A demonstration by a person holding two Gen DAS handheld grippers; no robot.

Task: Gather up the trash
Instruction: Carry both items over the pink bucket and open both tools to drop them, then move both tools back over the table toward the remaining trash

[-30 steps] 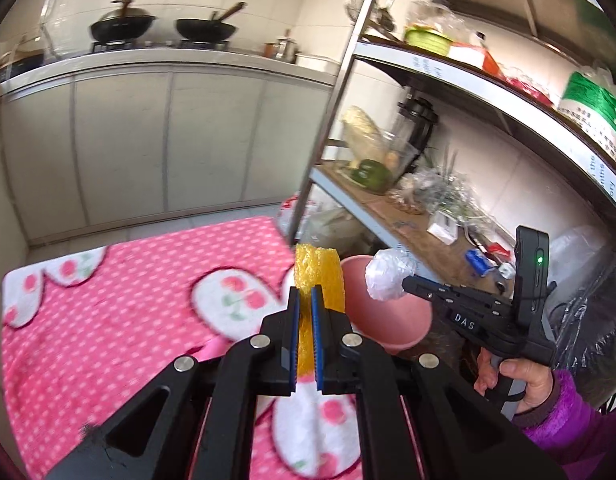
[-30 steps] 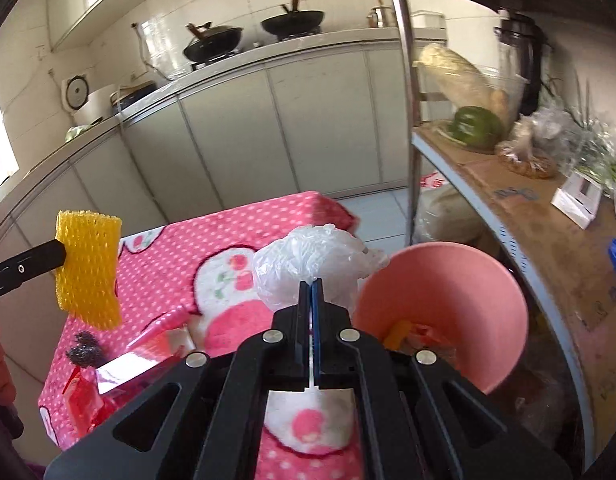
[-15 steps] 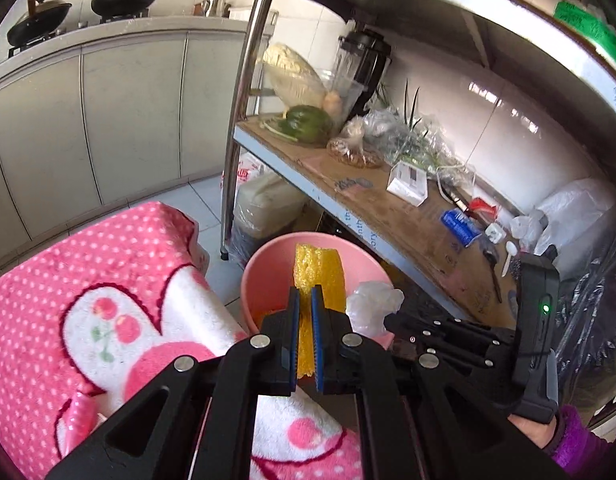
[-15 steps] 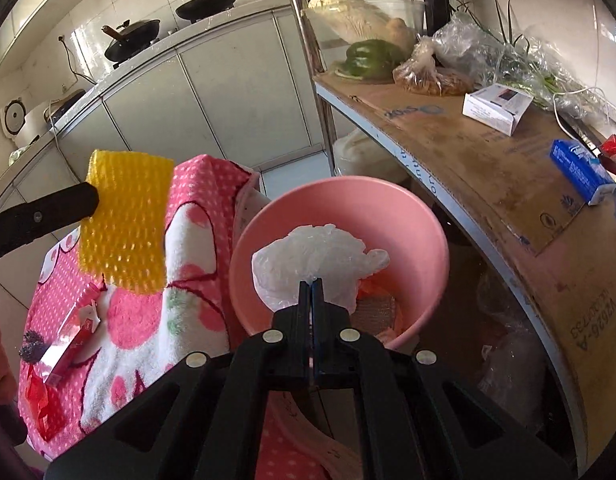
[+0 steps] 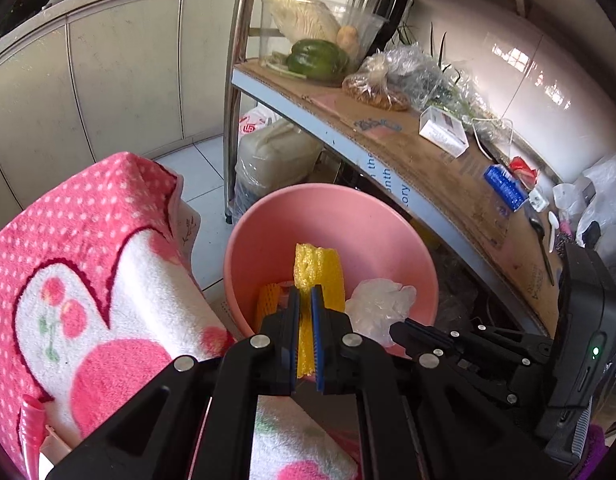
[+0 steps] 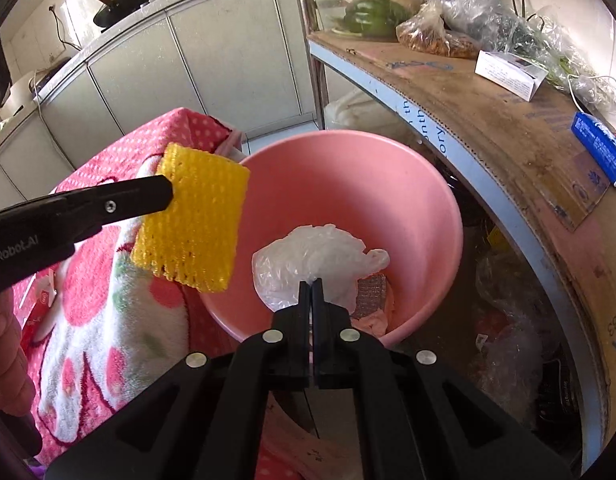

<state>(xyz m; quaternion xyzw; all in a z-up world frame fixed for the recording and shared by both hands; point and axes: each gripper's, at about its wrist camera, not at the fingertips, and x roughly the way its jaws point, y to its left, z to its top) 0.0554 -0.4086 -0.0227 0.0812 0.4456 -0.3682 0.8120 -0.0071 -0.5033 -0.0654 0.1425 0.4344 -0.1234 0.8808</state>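
A long shelf (image 5: pixel 411 152) ran along the right side, covered with cardboard, and on it lay a green pepper (image 5: pixel 317 60), a bag of food (image 5: pixel 373 88), a white box (image 5: pixel 443 132) and a blue packet (image 5: pixel 503 186). On the left was a table under a pink towel (image 5: pixel 88 248) with white dots and cherries. Between the table and the shelf stood a pink basin (image 5: pixel 347 232), lower than the towel; inside it some scraps were already lying, one of them orange-yellow (image 5: pixel 268 300).

The left gripper (image 5: pixel 304 308) had its fingers pressed on a yellow foam net (image 5: pixel 317 276). In the right wrist view the net (image 6: pixel 192 216) hung over the near left rim of the basin (image 6: pixel 387 184), partly still above the towel (image 6: pixel 108 340).

The right gripper (image 6: pixel 311 292) had its fingers together on a crumpled clear plastic bag (image 6: pixel 311 264), which was held over the inside of the basin, above a silver scrap (image 6: pixel 369 296). In the left wrist view the bag (image 5: pixel 377 306) was just beside the net, on its right.
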